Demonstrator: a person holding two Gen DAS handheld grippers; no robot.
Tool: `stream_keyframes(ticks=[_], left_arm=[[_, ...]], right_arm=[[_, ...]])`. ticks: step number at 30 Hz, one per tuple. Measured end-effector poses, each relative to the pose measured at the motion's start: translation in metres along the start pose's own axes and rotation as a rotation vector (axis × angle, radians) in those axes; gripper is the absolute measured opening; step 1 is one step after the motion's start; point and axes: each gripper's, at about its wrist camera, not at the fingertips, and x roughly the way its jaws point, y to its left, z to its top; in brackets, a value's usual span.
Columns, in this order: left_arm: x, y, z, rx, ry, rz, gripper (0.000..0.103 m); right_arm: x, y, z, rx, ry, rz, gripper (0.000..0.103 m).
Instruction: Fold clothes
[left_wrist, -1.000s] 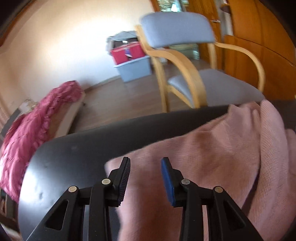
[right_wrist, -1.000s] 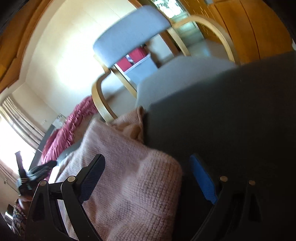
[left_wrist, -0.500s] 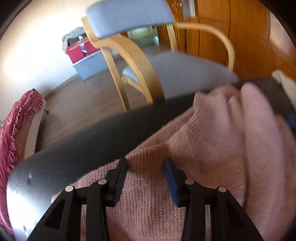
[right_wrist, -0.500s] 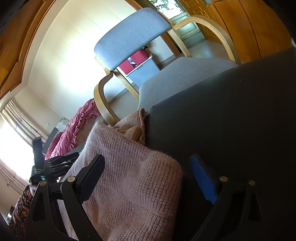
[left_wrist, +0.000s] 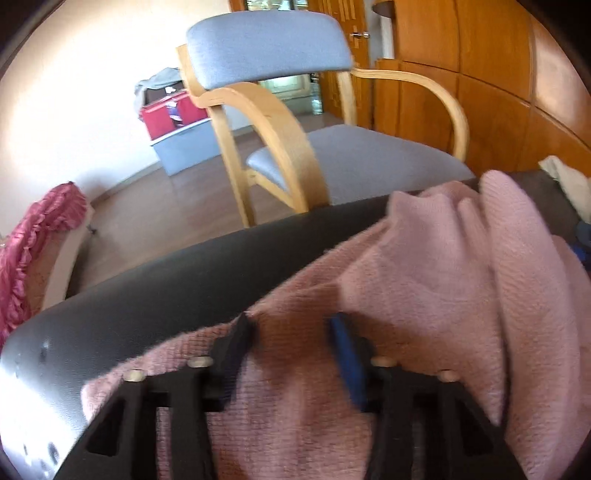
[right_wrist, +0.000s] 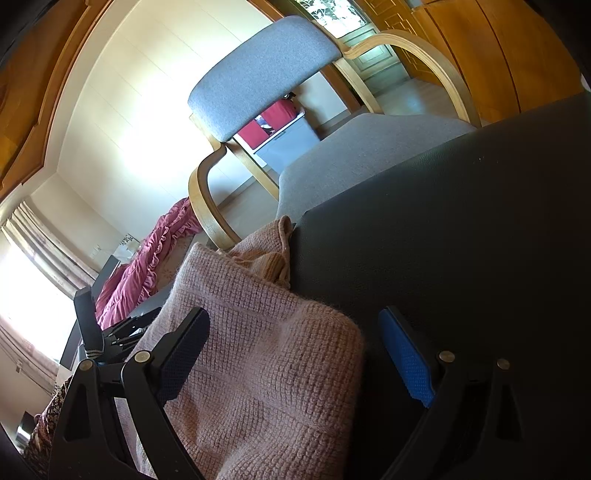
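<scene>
My left gripper (left_wrist: 291, 341) has pushed further onto the pink sweater (left_wrist: 443, 295) on the black table (left_wrist: 155, 295); jaws narrow, knit bunching between them, no pinch confirmed. Right gripper (right_wrist: 295, 350) unchanged, jaws wide, straddling the sweater's corner. Fold looks mid-way.

Pink knit sweater (left_wrist: 461, 280) bunched on the black table.
It lies in thick soft folds, one ribbed edge reaching the table's far rim, a rounded folded corner (right_wrist: 295, 343) resting flat on the dark top.
</scene>
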Motion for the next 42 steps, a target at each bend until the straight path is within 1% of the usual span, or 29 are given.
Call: stream_keyframes(ticks=[1,2,4,7,16,18,29,36,37,42], left_arm=[[-0.001,-0.005,-0.001,0.021,-0.006,0.012,0.016],[-0.004,-0.009,-0.002,0.04,-0.023,0.03,0.012],[-0.011,-0.017,-0.003,0.076,-0.059,0.067,0.009],[-0.022,-0.029,-0.006,0.129,-0.114,0.122,0.008],[-0.097,-0.016,-0.008,0.027,-0.341,0.104,0.007],[-0.112,-0.018,-0.008,0.019,-0.362,0.083,0.007],[-0.164,-0.029,-0.076,-0.005,-0.386,0.036,0.007],[-0.198,-0.036,-0.12,-0.021,-0.401,0.007,0.008],[-0.193,-0.038,-0.129,-0.026,-0.385,0.012,0.008],[-0.176,-0.037,-0.141,-0.078,-0.336,0.038,0.008]], right_arm=[[0.0,0.0,0.0,0.0,0.0,0.0,0.095],[0.001,0.0,0.0,0.0,0.0,-0.001,0.095],[0.001,0.001,0.0,-0.001,0.0,-0.002,0.095],[0.001,0.001,0.001,0.002,-0.001,0.002,0.095],[0.002,0.0,0.002,0.006,-0.003,0.008,0.095],[0.002,0.0,0.002,0.006,-0.004,0.009,0.095],[0.002,-0.002,0.003,0.01,-0.006,0.014,0.095],[-0.004,0.0,0.002,0.001,-0.021,-0.009,0.095],[-0.005,0.001,0.002,-0.001,-0.024,-0.012,0.095],[-0.01,0.002,0.001,-0.007,-0.035,-0.029,0.095]])
